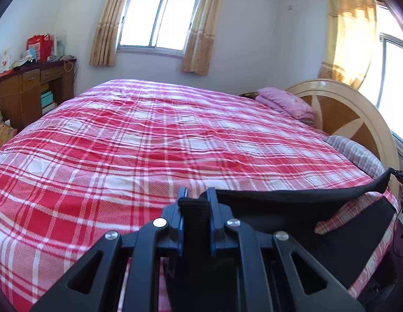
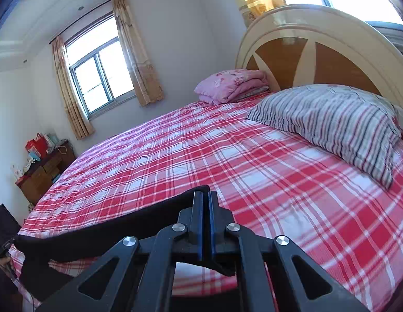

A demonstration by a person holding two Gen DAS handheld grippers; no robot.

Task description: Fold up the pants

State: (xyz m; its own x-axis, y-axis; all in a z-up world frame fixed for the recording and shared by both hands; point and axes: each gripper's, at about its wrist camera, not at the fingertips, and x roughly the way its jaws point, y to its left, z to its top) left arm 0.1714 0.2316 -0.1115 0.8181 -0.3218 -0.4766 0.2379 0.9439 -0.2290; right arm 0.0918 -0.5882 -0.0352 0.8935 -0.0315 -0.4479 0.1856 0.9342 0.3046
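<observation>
Black pants (image 1: 292, 202) hang stretched between my two grippers above the near edge of a bed with a red plaid cover (image 1: 149, 143). My left gripper (image 1: 197, 197) is shut on a thick fold of the pants' edge. From there the cloth runs right to the other gripper (image 1: 400, 175), seen at the frame's right edge. In the right wrist view my right gripper (image 2: 206, 197) is shut on a thin edge of the black pants (image 2: 110, 223), which stretch away to the left toward the other gripper (image 2: 4, 247). Part of the pants droops onto the bed below.
A striped pillow (image 2: 336, 127) and a folded pink blanket (image 2: 232, 84) lie by the rounded headboard (image 2: 318, 33). A wooden desk (image 1: 32, 88) with clutter stands past the bed's far corner. Curtained windows (image 1: 157, 20) line the walls.
</observation>
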